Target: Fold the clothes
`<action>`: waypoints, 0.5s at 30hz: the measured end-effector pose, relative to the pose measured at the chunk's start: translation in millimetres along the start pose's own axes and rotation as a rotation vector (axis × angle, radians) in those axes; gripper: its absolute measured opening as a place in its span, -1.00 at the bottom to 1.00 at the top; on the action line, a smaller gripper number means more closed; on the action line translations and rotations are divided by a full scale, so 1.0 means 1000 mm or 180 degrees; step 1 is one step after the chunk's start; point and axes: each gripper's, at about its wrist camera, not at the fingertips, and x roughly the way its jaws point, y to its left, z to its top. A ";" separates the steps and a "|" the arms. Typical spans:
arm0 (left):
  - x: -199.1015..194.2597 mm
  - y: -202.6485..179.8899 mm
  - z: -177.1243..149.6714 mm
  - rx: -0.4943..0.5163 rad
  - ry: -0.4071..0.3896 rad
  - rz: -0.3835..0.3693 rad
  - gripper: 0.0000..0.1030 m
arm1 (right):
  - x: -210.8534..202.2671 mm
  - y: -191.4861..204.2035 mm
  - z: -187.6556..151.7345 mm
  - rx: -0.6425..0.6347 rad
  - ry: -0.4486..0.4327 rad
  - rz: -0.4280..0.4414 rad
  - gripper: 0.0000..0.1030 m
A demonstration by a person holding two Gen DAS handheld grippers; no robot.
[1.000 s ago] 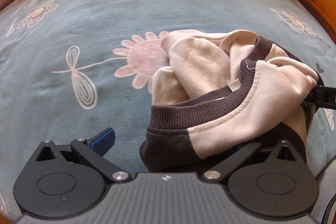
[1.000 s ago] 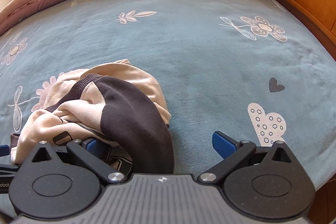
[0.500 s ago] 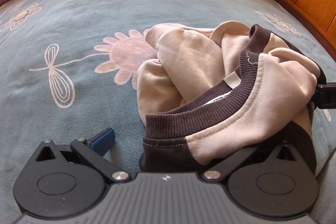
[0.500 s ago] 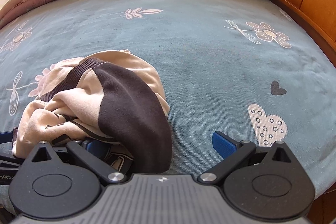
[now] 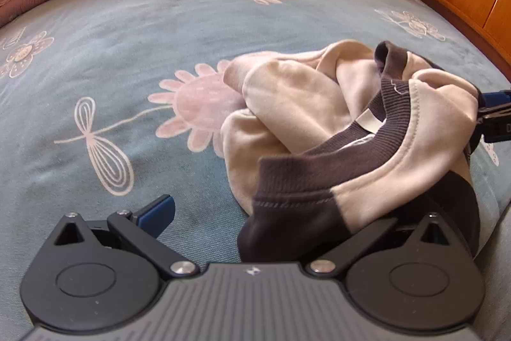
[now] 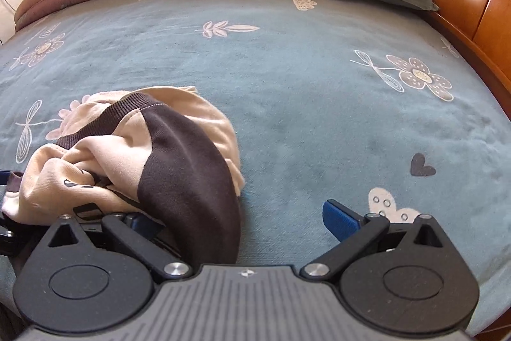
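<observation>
raised and drawn nearer since a second ago: crumpled cream-and-dark-brown knit sweatshirt [image 5: 345,130], bunched on teal floral bedspread [image 5: 159,37], draped over left gripper [image 5: 281,213] and right gripper [image 6: 242,213], both spread wide; unfolded, likely being repositioned.

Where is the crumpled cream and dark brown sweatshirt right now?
The crumpled cream and dark brown sweatshirt lies bunched on the teal flowered bedspread, beside a pink flower print, between the left gripper and right gripper.

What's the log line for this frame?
stage: pre-fold | sweatshirt: crumpled on bedspread | left tongs: open | right tongs: open
</observation>
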 end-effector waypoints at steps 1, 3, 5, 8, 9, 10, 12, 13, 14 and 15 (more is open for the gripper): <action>-0.007 -0.001 0.002 -0.0002 -0.0060 0.0004 0.99 | 0.002 -0.003 0.002 -0.0008 -0.0013 -0.0044 1.00; -0.020 -0.005 0.004 0.0055 -0.0194 -0.0064 0.98 | 0.002 -0.011 0.006 0.0060 -0.0048 -0.0195 1.00; -0.022 -0.009 0.004 0.0125 -0.0270 -0.0186 0.94 | 0.001 -0.017 0.004 0.0143 -0.0049 -0.0212 1.00; -0.015 -0.016 0.005 0.0175 -0.0266 -0.0318 0.16 | -0.002 -0.024 -0.001 0.0222 -0.0028 -0.0187 1.00; -0.014 -0.018 0.005 0.0176 -0.0253 -0.0390 0.01 | -0.003 -0.022 -0.004 0.0190 -0.0014 -0.0184 1.00; -0.013 -0.020 0.005 0.0205 -0.0250 -0.0464 -0.17 | -0.005 -0.020 -0.007 0.0156 -0.0011 -0.0188 1.00; -0.013 -0.024 0.004 0.0292 -0.0261 -0.0561 -0.24 | -0.009 -0.018 -0.011 0.0138 -0.0031 -0.0168 1.00; -0.016 -0.027 0.002 0.0343 -0.0290 -0.0572 -0.36 | -0.011 -0.018 -0.012 0.0136 -0.0043 -0.0154 1.00; -0.015 -0.027 0.001 0.0352 -0.0278 -0.0586 -0.44 | -0.014 -0.017 -0.013 0.0130 -0.0071 -0.0113 1.00; -0.012 -0.027 0.000 0.0343 -0.0243 -0.0601 -0.45 | -0.018 -0.017 -0.012 0.0121 -0.0111 -0.0054 1.00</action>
